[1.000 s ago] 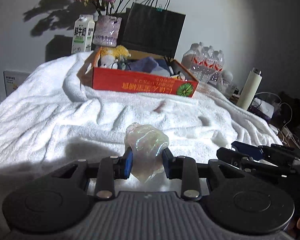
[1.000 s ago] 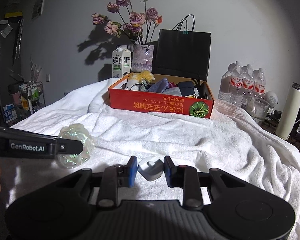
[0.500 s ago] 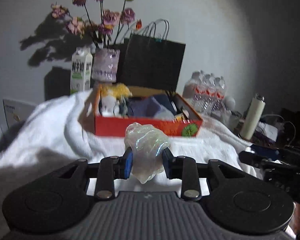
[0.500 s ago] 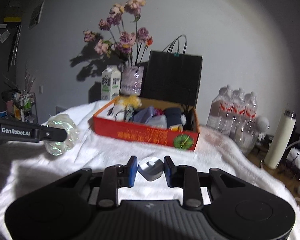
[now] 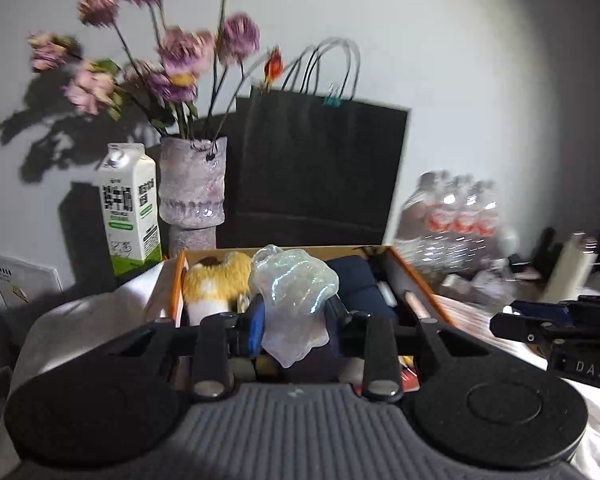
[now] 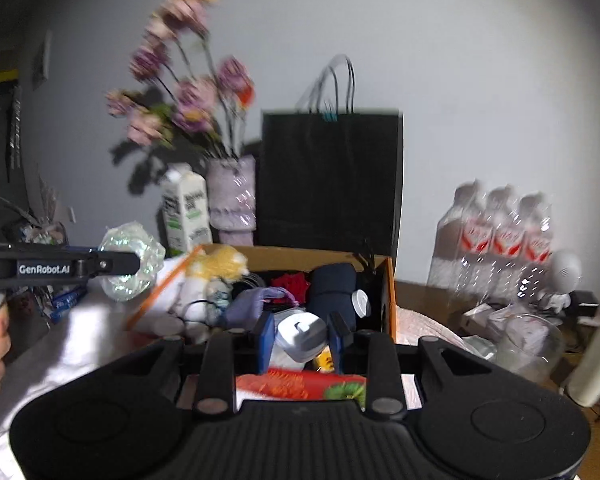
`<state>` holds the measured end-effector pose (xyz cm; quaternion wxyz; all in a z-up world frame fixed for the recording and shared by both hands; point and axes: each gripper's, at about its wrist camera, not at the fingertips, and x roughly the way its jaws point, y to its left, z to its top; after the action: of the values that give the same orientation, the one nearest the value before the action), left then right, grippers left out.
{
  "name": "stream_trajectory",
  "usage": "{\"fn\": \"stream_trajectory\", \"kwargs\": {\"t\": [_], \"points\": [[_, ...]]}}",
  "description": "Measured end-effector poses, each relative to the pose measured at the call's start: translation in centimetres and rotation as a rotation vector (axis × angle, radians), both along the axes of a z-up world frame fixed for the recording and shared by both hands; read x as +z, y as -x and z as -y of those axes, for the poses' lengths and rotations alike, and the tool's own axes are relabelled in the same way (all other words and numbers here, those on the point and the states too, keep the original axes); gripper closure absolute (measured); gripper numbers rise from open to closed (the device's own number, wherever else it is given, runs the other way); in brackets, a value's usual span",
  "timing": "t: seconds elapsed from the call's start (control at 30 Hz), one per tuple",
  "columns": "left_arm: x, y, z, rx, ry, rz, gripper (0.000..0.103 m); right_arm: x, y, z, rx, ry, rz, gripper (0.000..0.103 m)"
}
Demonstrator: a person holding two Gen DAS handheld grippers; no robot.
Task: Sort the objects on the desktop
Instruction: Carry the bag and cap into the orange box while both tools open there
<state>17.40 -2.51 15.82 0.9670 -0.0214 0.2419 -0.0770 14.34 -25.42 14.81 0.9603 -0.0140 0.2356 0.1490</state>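
Gripping an iridescent wad [image 5: 292, 300], the left gripper [image 5: 294, 320] hangs over the box [image 5: 416, 288].

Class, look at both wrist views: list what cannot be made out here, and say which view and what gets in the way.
- Left wrist view: the orange box's near contents, hidden by the left gripper and its iridescent crumpled wrap.
- Left wrist view: the water bottles' labels, smeared by motion blur.
- Right wrist view: the box front's print, covered by the right gripper, which holds a small white cap-like piece of unclear identity.
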Motion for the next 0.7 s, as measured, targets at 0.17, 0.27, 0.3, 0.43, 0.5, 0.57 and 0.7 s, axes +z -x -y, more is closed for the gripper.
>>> {"fn": "stream_trajectory", "kwargs": {"t": [0.17, 0.27, 0.3, 0.43, 0.5, 0.57, 0.7], "points": [[-2.9, -10.1, 1.2, 0.014, -0.018, -0.146, 0.071, -2.2, -9.9, -0.7, -0.073, 0.051, -0.143, 0.076], [-5.6, -13.9, 1.6, 0.057, -0.044, -0.167, 0.071, -4.2, -13.6, -1.1, -0.099, 0.084, -0.213, 0.076], [-6.3, -14.7, 1.5, 0.051, -0.042, -0.181, 0.07, -4.9, -14.5, -1.3, -0.101, 0.097, -0.232, 0.076], [-7.3, -16.8, 1.7, 0.034, -0.015, -0.219, 0.049, -7.2, -16.8, -1.9, -0.103, 0.161, -0.266, 0.073], [-6.9, -17.0, 1.9, 0.029, -0.028, -0.212, 0.039, -7.7, -17.6, -2.0, -0.099, 0.188, -0.258, 0.053], [-6.2, -16.5, 1.8, 0.033, -0.006, -0.184, 0.025, -7.4, -17.9, -2.0, -0.106, 0.19, -0.236, 0.036], [-4.7, -14.6, 1.1, 0.024, 0.045, -0.152, 0.013, -5.5, -17.0, -1.5, -0.11, 0.135, -0.194, 0.035]]}}
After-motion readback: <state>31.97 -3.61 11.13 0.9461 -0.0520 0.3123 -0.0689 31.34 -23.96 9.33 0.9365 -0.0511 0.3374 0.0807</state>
